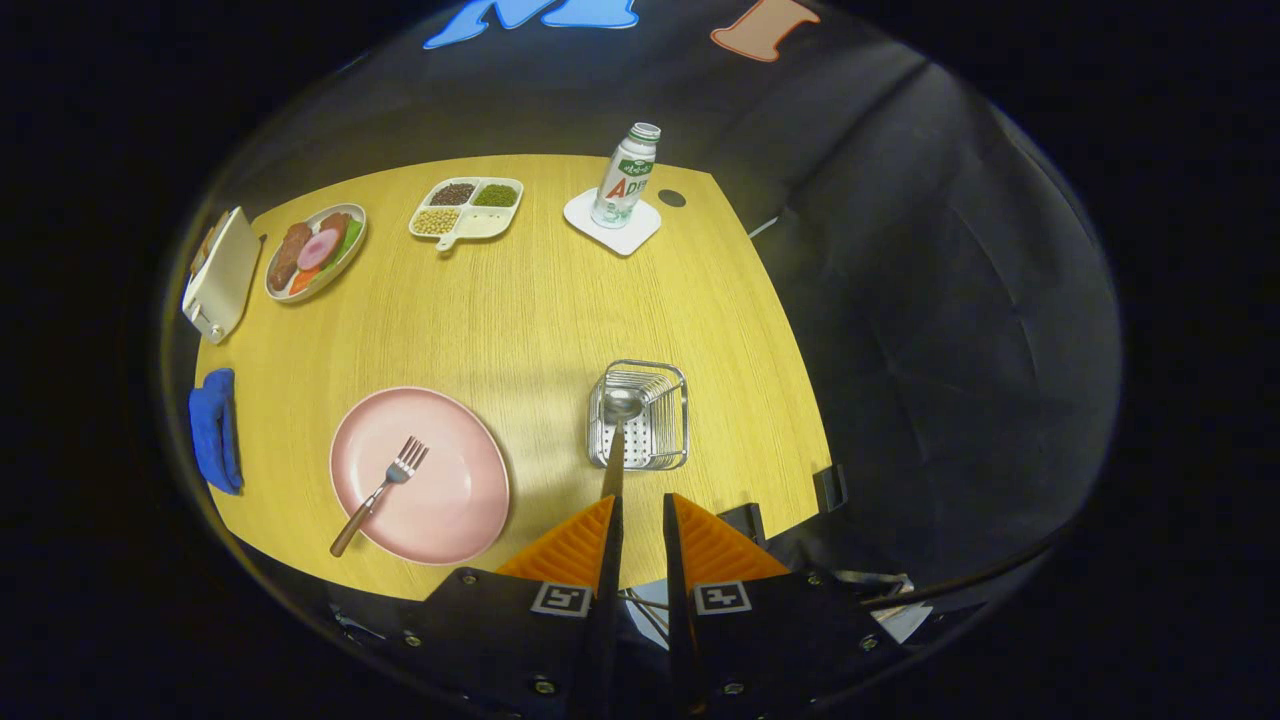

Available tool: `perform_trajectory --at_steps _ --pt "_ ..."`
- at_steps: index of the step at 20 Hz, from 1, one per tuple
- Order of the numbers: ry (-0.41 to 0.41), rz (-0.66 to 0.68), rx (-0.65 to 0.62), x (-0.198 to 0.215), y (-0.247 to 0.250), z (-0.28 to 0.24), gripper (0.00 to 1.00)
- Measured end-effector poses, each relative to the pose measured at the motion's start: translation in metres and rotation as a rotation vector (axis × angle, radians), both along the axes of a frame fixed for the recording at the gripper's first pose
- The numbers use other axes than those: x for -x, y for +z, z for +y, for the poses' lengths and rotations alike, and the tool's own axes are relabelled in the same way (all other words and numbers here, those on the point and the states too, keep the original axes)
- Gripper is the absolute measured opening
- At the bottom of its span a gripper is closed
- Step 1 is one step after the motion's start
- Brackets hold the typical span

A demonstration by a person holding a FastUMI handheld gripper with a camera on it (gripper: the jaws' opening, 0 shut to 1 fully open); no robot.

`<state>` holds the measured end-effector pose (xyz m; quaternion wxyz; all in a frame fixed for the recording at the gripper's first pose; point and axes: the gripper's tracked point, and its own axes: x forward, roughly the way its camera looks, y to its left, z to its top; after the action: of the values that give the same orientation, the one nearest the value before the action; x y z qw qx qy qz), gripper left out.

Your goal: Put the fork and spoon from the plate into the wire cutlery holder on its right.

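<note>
My claw (640,525) points down over the near edge of the wooden worktop (560,300), its fingers drawn close with a narrow gap. The spoon (618,425) has a shiny metal bowl and a brown handle; the handle runs back to the inner face of one finger, but I cannot tell whether both fingers press it. Its bowl lies just ahead of me, over the wire cutlery holder (640,415). The wood-handled fork (385,488) lies on the pink plate (420,475), off beside the holder.
</note>
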<state>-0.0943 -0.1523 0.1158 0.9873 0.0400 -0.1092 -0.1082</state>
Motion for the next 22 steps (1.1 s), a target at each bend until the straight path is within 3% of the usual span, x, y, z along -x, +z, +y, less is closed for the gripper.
perform_trajectory --at_steps 12,22 --pt "0.006 -0.124 -0.012 0.022 0.012 0.066 0.23" --pt "0.017 -0.07 0.088 0.013 -0.007 0.16 0.23"
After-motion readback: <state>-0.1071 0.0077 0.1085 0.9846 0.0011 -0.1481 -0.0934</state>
